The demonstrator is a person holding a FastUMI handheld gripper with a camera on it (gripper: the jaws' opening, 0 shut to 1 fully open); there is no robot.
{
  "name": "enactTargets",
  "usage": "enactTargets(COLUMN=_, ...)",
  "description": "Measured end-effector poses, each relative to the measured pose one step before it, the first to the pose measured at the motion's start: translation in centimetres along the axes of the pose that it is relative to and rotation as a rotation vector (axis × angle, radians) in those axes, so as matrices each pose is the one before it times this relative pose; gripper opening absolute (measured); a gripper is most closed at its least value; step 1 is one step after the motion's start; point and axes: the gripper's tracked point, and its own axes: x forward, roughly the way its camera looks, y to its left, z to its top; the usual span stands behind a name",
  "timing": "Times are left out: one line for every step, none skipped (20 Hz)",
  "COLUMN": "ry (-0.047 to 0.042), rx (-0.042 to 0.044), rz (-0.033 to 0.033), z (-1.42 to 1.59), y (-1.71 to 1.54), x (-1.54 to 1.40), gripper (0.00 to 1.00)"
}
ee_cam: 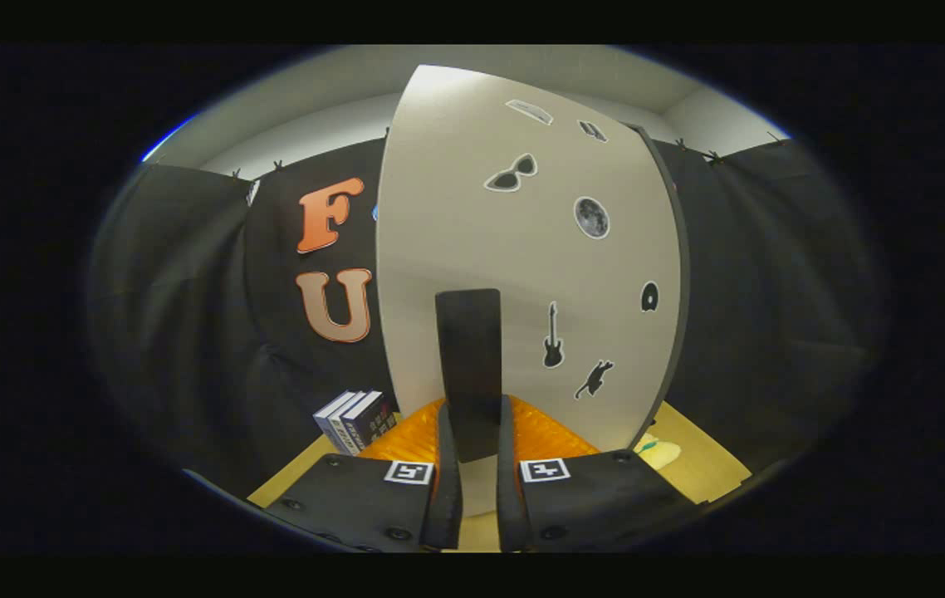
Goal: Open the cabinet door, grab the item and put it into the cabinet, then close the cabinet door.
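Two fingers of the gripper (472,477) are standing close together nearest of all, nearly closed, and they are pinching the lower end of a dark upright handle (468,365) that is rising between them and on beyond their tips; both fingers appear to be pressing on its sides. That handle is sitting on the pale cabinet door (522,266), which is looming just ahead of the fingers and carrying a scatter of small dark stickers: sunglasses, a moon, a guitar, a cat. Something orange and ribbed (551,432) is showing on either side of the fingers, low against the door's foot; whether it is part of the gripper or a separate thing I cannot tell. Beyond and to the left of the fingers a few books (354,419) are leaning on the yellowish table (705,465). To the right, just past the door's lower corner, a small pale item (657,451) is lying on the table, probably the thing meant for the cabinet, though it is too small to name. My reading is that the door step is in hand, with the item not yet inside. Next the grip needs to hold firm while the door is swung along its hinge arc, without the handle slipping out.
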Motion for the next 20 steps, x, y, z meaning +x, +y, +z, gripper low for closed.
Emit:
enactTargets(ry=-0.00175, rx=0.00295, rz=-0.00677, z=-0.059, y=-0.501, x=-0.788, gripper=0.24)
enactTargets(ry=-0.00103, rx=0.00308, rz=-0.00768, z=-0.127, y=-0.519, x=-0.920, gripper=0.23)
enactTargets(ry=-0.00075, rx=0.00251, rz=-0.00840, z=-0.141, y=-0.578, x=-0.730, gripper=0.22)
enactTargets(ry=-0.00054, rx=0.00230, rz=-0.00842, z=-0.030, y=-0.605, x=-0.626, gripper=0.22)
enactTargets(ry=0.00069, rx=0.00374, rz=-0.01109, z=-0.048, y=-0.613, x=-0.702, gripper=0.21)
enactTargets(ry=-0.00662, rx=0.00018, rz=-0.00382, z=-0.009, y=-0.486, x=-0.751, gripper=0.20)
enactTargets(ry=-0.00259, rx=0.00364, rz=-0.01018, z=0.077, y=-0.684, x=-0.891, gripper=0.19)
enactTargets(ry=-0.00807, rx=0.00147, rz=-0.01095, z=-0.033, y=-0.812, x=-0.432, gripper=0.18)
enactTargets(ry=-0.00412, rx=0.00298, rz=-0.02012, z=-0.080, y=-0.880, x=-0.730, gripper=0.18)
enactTargets(ry=-0.00440, rx=0.00138, rz=-0.02138, z=-0.113, y=-0.982, x=-0.630, gripper=0.17)
enactTargets(ry=-0.00524, rx=0.00328, rz=-0.01995, z=-0.049, y=-1.011, x=-0.693, gripper=0.16)
enactTargets(ry=-0.00220, rx=0.00621, rz=-0.02206, z=-0.081, y=-1.115, x=-0.550, gripper=0.15)
enactTargets(ry=0.00132, rx=0.00777, rz=-0.02267, z=-0.096, y=-1.185, x=-0.490, gripper=0.14)
enactTargets(ry=-0.00149, rx=0.00579, rz=-0.02157, z=-0.025, y=-1.121, x=-0.505, gripper=0.13)
enactTargets(ry=-0.00566, rx=0.00111, rz=-0.01773, z=0.110, y=-0.921, x=-0.617, gripper=0.13)
enactTargets(ry=-0.00049, rx=-0.01530, rz=-0.00577, z=-0.305, y=-0.705, x=0.125, gripper=0.12)
enactTargets(ry=0.00388, rx=-0.03288, rz=-0.02269, z=-0.329, y=-0.834, x=-0.335, gripper=0.12)
enactTargets(ry=0.00329, rx=-0.03687, rz=-0.01482, z=-0.350, y=-0.562, x=0.160, gripper=0.12)
enactTargets(ry=-0.00344, rx=-0.02790, rz=-0.01032, z=0.228, y=-0.469, x=-0.200, gripper=0.12)
enactTargets(ry=0.00139, rx=-0.00584, rz=-0.00541, z=0.108, y=-0.469, x=-0.129, gripper=0.12)
